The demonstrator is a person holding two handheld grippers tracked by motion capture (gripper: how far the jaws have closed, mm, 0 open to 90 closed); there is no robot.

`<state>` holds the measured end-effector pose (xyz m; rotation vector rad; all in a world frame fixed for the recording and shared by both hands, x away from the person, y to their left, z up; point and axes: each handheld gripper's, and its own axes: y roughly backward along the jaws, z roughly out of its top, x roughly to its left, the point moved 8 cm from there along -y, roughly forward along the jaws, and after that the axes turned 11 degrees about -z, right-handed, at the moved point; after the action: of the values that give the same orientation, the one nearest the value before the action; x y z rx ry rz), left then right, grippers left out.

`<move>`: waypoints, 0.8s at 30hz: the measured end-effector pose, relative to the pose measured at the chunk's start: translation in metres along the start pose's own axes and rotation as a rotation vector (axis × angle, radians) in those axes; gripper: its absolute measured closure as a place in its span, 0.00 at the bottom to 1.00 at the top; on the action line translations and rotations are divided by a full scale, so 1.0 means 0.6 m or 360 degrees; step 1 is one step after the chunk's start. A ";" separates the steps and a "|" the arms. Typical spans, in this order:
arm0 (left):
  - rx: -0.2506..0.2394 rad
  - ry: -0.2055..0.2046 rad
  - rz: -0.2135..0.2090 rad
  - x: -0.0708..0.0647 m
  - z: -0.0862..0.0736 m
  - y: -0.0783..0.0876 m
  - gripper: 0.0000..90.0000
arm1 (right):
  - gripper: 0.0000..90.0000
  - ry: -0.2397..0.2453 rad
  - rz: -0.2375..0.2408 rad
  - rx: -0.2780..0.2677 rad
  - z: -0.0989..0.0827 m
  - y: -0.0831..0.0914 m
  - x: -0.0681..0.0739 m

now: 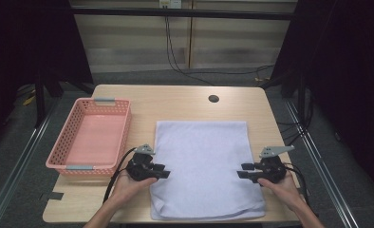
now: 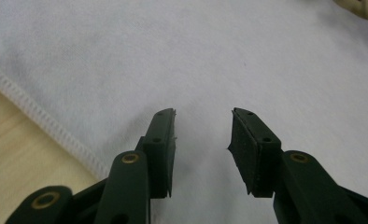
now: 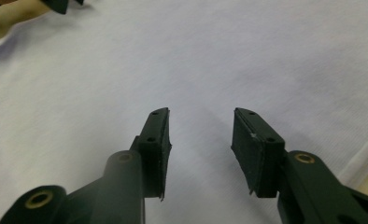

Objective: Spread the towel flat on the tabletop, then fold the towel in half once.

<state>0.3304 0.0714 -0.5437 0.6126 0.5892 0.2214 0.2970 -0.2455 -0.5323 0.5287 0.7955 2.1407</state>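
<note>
The left gripper [image 1: 165,174] sits at the left edge of the white towel [image 1: 201,166], its jaws pointing inward over the cloth. In the left gripper view its 2 black jaws stand apart with a clear gap, and nothing lies between the pads [image 2: 166,144]; the towel's surface runs beneath them. The hemmed edge of the towel [image 2: 46,123] crosses that view on a slant, with bare wood beside it.

The right gripper [image 1: 239,171] mirrors it at the towel's right edge, also pointing inward. In the right gripper view its jaws are likewise spread, the pads [image 3: 252,149] bare, with the cloth under them and nothing pinched. At the top left of that view the tips of the left gripper show far off across the towel.

Each gripper is held in a hand: the left hand [image 1: 128,185] and the right hand [image 1: 282,187] come in from the near edge of the table, cables trailing back from both tools.

The towel lies flat in a folded rectangle on the wooden table [image 1: 175,102], toward the near side and a little right of centre, its near edge close to the table's front edge.

A pink basket [image 1: 123,121] stands on the table to the left of the towel, just beyond the left gripper. A small dark round hole [image 1: 213,99] marks the tabletop beyond the towel's far edge.
</note>
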 end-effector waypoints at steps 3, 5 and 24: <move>0.0015 -0.0035 0.0075 0.020 0.010 -0.010 0.63 | 0.59 -0.0015 -0.0065 0.0038 0.012 -0.025 -0.019; 0.0004 -0.0021 0.0078 0.027 0.014 -0.012 0.64 | 0.58 -0.0013 -0.0071 0.0053 0.018 -0.040 -0.030; -0.0006 -0.0072 0.0021 -0.007 -0.016 -0.014 0.69 | 0.57 0.0021 -0.0094 0.0111 -0.019 -0.032 -0.021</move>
<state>0.3216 0.0676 -0.5530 0.6165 0.5410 0.2202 0.3082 -0.2501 -0.5548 0.5216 0.8854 2.0705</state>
